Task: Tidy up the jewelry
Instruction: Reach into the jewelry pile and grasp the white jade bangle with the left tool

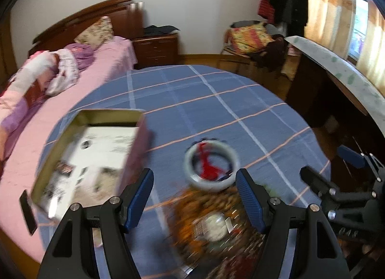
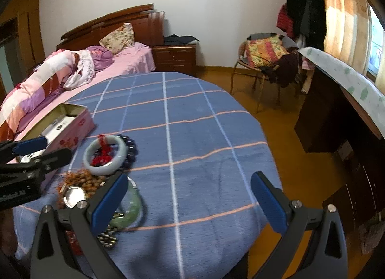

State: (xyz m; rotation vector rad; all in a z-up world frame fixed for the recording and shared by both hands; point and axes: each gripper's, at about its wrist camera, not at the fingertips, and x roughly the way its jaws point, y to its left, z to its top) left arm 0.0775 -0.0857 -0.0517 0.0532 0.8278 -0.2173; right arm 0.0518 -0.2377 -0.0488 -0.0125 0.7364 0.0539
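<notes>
Jewelry not yet sorted; both grippers spread and empty.

A pale jade bangle with red tassel (image 2: 105, 155), brown wooden beads (image 2: 85, 180) and a green glass bangle (image 2: 131, 209) are left heaped near the open pink rectangular tin (image 2: 72, 132) on the blue checked tablecloth (image 2: 192, 122). The left gripper (image 1: 195, 199) is hung over the heap (blurred there); the right gripper (image 2: 190, 204) is seen only in part from the left camera.

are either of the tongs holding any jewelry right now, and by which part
Nothing is held. The left tongs are open above the pale bangle, and the right tongs are open over bare tablecloth.
</notes>
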